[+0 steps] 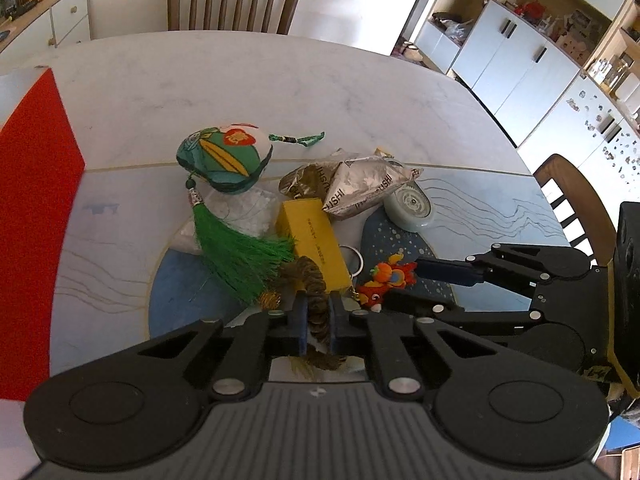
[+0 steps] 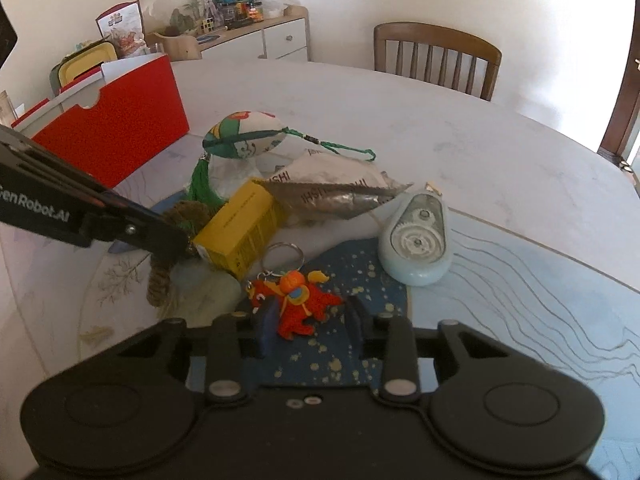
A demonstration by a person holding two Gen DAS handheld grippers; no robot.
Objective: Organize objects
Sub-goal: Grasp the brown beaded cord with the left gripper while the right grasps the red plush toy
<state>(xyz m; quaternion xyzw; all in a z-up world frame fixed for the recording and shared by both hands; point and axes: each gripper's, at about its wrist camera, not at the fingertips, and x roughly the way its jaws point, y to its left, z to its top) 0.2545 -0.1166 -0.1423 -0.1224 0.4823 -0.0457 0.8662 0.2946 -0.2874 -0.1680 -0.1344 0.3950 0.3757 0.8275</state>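
My left gripper (image 1: 318, 300) is shut on a brown braided rope piece (image 1: 310, 276), which runs up between its blue pads. In the right wrist view that rope (image 2: 160, 284) hangs under the left gripper (image 2: 176, 248), beside a yellow box (image 2: 240, 232). My right gripper (image 2: 310, 324) stands low over the dark blue mat with a red-and-orange dragon keychain (image 2: 300, 304) between its fingers. The left pad touches the toy; the right pad stands just off its tail. In the left wrist view the right gripper (image 1: 402, 284) flanks the same keychain (image 1: 384, 280).
The pile also holds a green embroidered sachet (image 1: 224, 160) with a green tassel, silver foil packets (image 1: 352, 188) and a pale blue tape dispenser (image 2: 416, 236). A red open box (image 2: 120, 128) stands at the left. Wooden chairs (image 2: 436, 56) ring the table.
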